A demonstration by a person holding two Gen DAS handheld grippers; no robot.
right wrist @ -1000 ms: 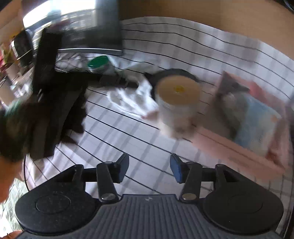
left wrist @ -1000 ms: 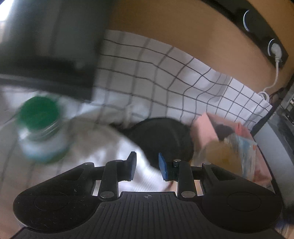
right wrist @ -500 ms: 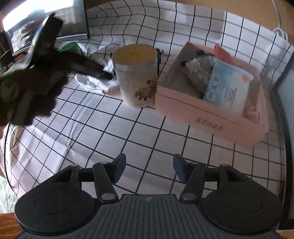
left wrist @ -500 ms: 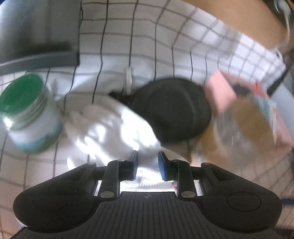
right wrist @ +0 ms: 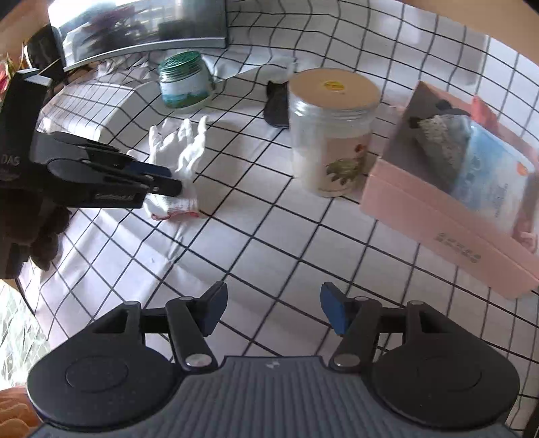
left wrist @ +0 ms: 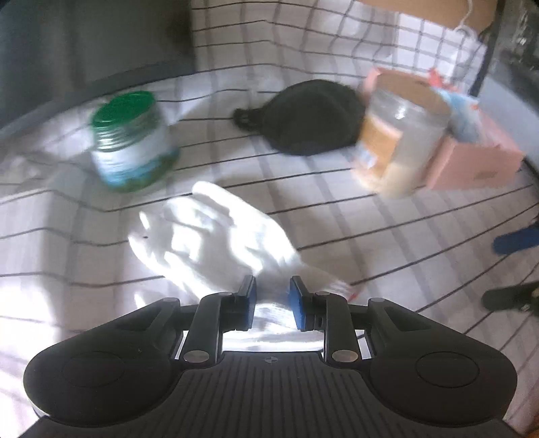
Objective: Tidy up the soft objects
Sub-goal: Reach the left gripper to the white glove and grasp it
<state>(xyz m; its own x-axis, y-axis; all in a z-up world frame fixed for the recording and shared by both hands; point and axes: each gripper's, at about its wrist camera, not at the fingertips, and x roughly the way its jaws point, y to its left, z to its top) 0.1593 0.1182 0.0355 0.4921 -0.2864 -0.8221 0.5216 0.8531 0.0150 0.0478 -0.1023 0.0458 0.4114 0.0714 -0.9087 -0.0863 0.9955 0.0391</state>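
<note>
A white glove (left wrist: 215, 239) lies on the checked cloth; it also shows in the right wrist view (right wrist: 178, 155). My left gripper (left wrist: 272, 301) is shut on the glove's cuff; from the right wrist view (right wrist: 165, 180) it reaches in from the left. A black soft item (left wrist: 313, 118) lies behind the glove, partly hidden by a jar in the right wrist view (right wrist: 276, 104). A pink box (right wrist: 448, 215) at the right holds a grey cloth (right wrist: 438, 134) and a blue packet (right wrist: 488, 171). My right gripper (right wrist: 272, 311) is open and empty above bare cloth.
A tall clear jar with a tan lid (right wrist: 331, 131) stands left of the pink box. A green-lidded jar (right wrist: 185, 84) stands further back on the left. A monitor (right wrist: 134, 27) stands at the back left. The cloth's edge (right wrist: 33, 296) falls at the left.
The left gripper has dragged the glove toward the front, off the black item, which now lies fully bare. The right gripper has pulled back and turned slightly left.
</note>
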